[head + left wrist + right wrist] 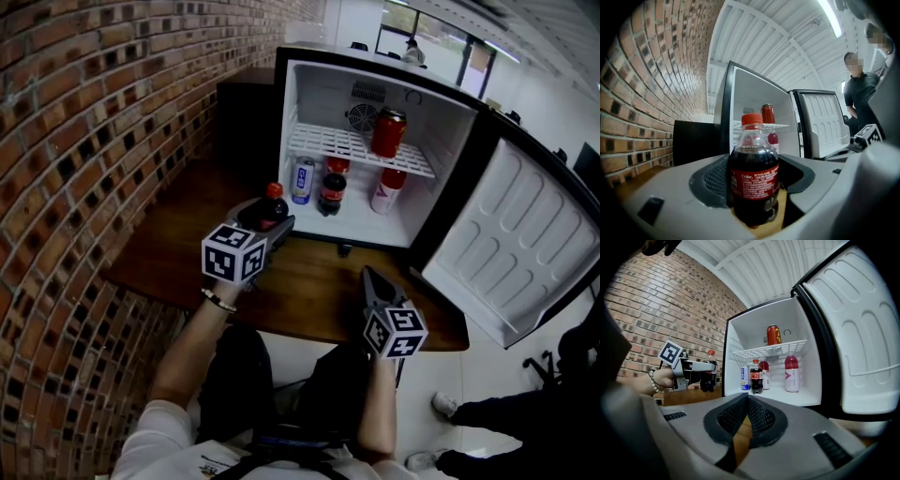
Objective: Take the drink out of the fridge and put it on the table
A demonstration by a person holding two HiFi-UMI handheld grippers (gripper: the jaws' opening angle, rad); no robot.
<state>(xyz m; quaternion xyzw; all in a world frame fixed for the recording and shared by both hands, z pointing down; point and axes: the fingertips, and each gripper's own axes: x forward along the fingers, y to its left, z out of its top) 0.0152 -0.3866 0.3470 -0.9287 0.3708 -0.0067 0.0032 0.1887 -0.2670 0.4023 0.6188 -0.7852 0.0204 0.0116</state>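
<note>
My left gripper [269, 223] has its jaws clenched on the sides of the cola bottle [754, 180]. It stands upright over the bench [314, 286], out in front of the open fridge [448, 155]. I cannot tell whether its base touches the wood. My right gripper [368, 274] is level over the bench's near edge, jaws pressed together with nothing between them.

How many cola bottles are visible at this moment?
2. One cola bottle is gripped by the left gripper, outside the fridge; the other stands on the fridge floor beside a blue-and-white can. More could hide behind it.
</note>
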